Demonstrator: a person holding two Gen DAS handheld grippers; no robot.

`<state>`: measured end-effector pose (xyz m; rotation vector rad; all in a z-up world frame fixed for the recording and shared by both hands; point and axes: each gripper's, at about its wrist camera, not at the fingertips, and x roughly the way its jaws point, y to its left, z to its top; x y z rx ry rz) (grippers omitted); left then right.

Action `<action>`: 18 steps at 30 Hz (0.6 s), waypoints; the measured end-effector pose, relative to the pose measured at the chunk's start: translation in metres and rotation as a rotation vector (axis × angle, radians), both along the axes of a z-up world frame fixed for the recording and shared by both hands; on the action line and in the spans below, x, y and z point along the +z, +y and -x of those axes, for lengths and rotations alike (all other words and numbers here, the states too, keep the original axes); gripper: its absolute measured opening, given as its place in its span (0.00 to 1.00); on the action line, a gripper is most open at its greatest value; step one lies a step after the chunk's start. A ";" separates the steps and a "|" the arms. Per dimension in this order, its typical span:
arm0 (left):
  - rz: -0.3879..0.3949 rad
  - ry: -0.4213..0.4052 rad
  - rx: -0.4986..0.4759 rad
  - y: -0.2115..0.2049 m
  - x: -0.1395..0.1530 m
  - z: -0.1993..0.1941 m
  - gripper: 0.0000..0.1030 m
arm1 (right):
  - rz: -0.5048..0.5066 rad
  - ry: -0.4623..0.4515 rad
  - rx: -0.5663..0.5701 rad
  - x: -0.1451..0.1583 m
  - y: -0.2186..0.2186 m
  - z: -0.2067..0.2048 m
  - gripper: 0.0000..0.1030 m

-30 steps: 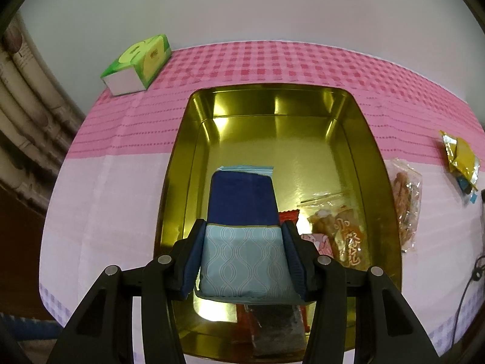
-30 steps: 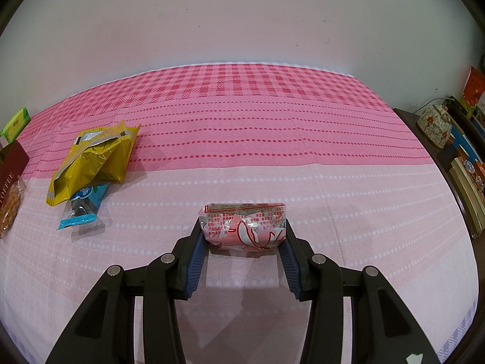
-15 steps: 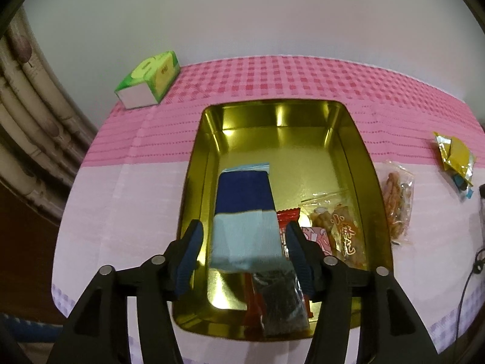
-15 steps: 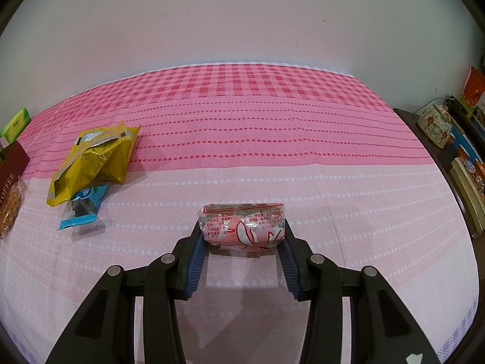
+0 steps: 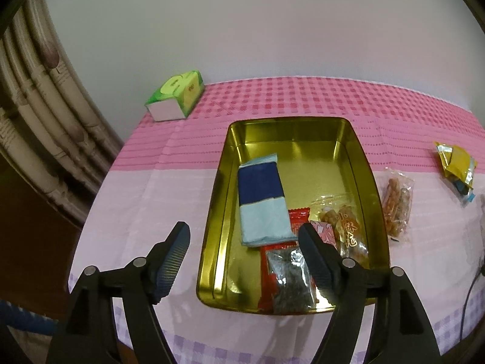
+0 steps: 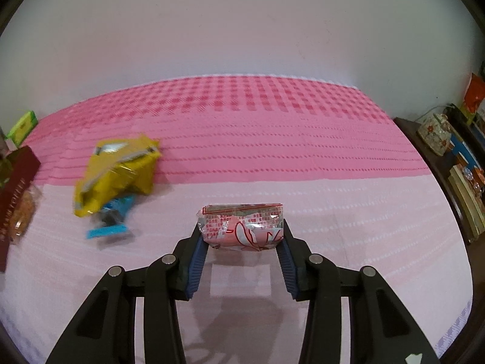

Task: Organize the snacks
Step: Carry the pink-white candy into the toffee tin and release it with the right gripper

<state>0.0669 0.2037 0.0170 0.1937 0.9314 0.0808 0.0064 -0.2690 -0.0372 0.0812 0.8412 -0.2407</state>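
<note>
the blue packet point(image 5: 262, 203) lies flat in the gold tin point(image 5: 368, 163), centre frame, beside a clear bag with gold chinese characters point(image 5: 344, 230). the left gripper point(image 5: 244, 235) hangs above, jaws opening, gripping nothing. the right gripper point(image 6: 241, 238) clamps a pink wrapper point(image 6: 241, 226) printed in red chinese. at left, a maroon box edge point(image 6: 13, 194) reads "toffee".

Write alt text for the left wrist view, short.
The left gripper, jaws opening and empty, hangs over a gold tray on a pink tablecloth. A blue packet lies in the tray with other snacks.
</note>
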 end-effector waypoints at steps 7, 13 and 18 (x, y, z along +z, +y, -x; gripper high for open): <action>-0.022 -0.037 0.010 0.001 0.005 0.011 0.77 | 0.000 -0.037 0.083 0.028 0.041 0.001 0.39; 0.036 -0.040 0.061 0.020 0.006 0.015 0.83 | -0.002 -0.050 0.217 0.045 0.102 -0.004 0.39; 0.057 -0.050 0.154 0.048 0.008 0.014 0.86 | -0.019 -0.050 0.331 0.051 0.155 -0.007 0.39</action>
